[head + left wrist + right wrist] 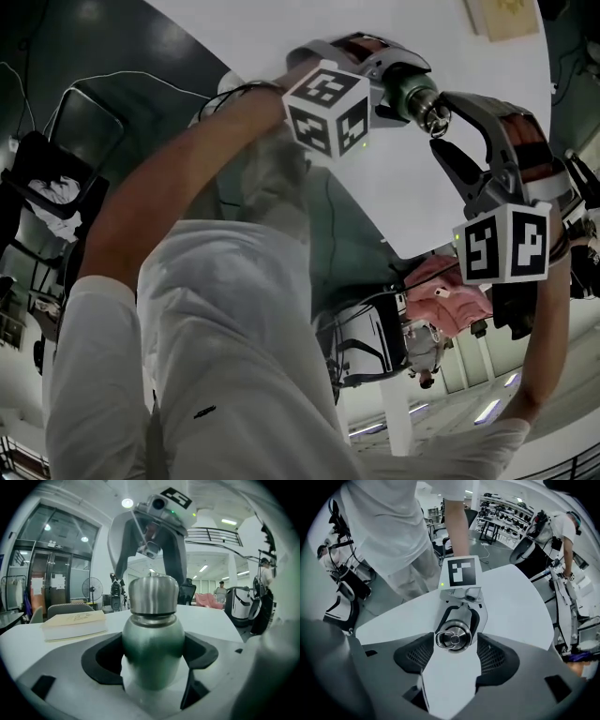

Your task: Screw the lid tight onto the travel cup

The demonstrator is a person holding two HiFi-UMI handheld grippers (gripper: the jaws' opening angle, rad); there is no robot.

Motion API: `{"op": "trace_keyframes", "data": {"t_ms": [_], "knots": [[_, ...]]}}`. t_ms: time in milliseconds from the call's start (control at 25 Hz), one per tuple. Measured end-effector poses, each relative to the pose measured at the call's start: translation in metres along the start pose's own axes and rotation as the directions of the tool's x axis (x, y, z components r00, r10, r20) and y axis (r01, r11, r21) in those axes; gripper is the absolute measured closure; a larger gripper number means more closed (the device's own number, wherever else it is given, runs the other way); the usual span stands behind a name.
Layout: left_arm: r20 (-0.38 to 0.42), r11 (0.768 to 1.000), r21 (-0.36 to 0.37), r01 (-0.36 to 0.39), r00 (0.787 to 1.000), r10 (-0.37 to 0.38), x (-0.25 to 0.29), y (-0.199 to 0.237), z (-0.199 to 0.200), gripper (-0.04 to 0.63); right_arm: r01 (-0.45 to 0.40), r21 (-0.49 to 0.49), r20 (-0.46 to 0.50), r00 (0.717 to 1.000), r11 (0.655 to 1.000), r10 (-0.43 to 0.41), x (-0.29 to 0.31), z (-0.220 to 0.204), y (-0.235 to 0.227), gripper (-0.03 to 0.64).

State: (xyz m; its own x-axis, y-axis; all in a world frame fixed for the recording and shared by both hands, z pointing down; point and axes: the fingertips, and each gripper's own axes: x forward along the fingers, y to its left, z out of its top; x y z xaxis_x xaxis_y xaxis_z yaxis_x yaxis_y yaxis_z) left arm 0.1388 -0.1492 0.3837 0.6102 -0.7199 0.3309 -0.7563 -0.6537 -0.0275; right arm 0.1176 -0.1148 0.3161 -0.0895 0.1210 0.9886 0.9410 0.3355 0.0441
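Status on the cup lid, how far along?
Done: lid sits on the cup, left tool clamped on its body. In hand: right tool straddles the lid, jaws apart, not gripping. Left: close on it and twist; a dark seam shows under the lid, tightness unclear.

My travel cup (152,639), rounded green metal body, brushed steel lid (153,595) seated on its neck, stood upright, body clamped in my left gripper (152,660), small ring (449,638) on the lid's top, lid between my right gripper's (453,658) parted jaws, pads clear of it
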Motion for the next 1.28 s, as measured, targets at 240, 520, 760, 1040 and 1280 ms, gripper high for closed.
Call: {"op": "trace_keyframes", "data": {"t_ms": [240, 520, 760, 1040, 1280], "knots": [[-0.012, 1.000, 0.003, -0.001, 1.000, 0.001, 0.001, 0.001, -0.001, 0.233, -0.045, -0.083, -0.029, 0.999, 0.996, 0.043, 0.014, -0.003, 0.004, 0.371], [-0.019, 1.000, 0.001, 0.000, 1.000, 0.000, 0.000, 0.001, -0.002, 0.233, -0.171, 0.063, -0.032, 0.984, 0.983, 0.173, 0.015, 0.000, -0.001, 0.374], [-0.017, 1.000, 0.001, -0.003, 1.000, 0.003, -0.001, 0.002, -0.001, 0.233, -0.152, 0.216, -0.035, 0.986, 0.965, 0.163, 0.015, 0.000, -0.005, 0.374], [-0.014, 1.000, 0.004, 0.001, 1.000, -0.001, -0.001, 0.002, -0.001, 0.233, -0.125, 0.440, -0.027, 0.988, 0.889, 0.152, 0.016, 0.001, -0.009, 0.374], [-0.016, 1.000, 0.012, 0.013, 1.000, -0.012, -0.001, 0.000, -0.001, 0.233, -0.104, 0.623, -0.008, 0.990, 0.775, 0.139, 0.016, 0.001, -0.009, 0.374]]}}
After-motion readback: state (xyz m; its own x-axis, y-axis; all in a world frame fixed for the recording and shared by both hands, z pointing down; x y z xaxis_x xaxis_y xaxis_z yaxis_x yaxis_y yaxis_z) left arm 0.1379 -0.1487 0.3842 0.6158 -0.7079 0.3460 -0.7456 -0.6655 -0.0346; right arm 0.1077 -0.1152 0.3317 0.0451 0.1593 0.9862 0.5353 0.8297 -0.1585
